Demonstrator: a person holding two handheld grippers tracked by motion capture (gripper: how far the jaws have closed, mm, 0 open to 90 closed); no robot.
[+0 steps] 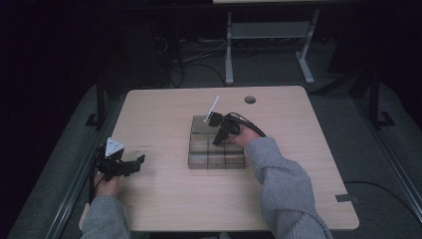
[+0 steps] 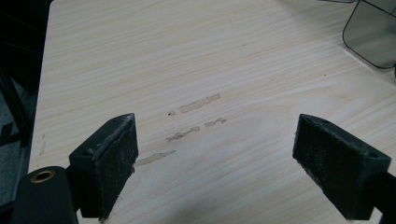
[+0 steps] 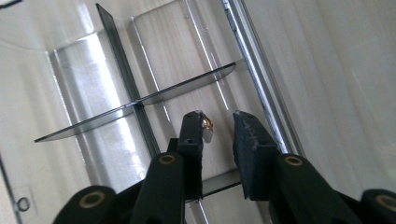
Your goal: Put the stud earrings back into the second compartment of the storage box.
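Right gripper (image 3: 218, 128), jaws slightly parted, reaches into the clear divided box (image 1: 216, 144) mid-table; left gripper (image 2: 215, 163) rests gaping near the table's (image 1: 164, 199) left edge.

A light wooden table (image 1: 164, 199) has a round hole (image 1: 250, 99) near its far edge and a few pale smears (image 2: 194, 119) on its left part. Beyond it, on the grey floor, stand a white metal frame (image 1: 268, 45) and a tangle of cables (image 1: 171, 59).

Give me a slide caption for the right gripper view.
Right gripper reaching into a clear divided organizer box, its fingers slightly apart beside a small gold-coloured item.
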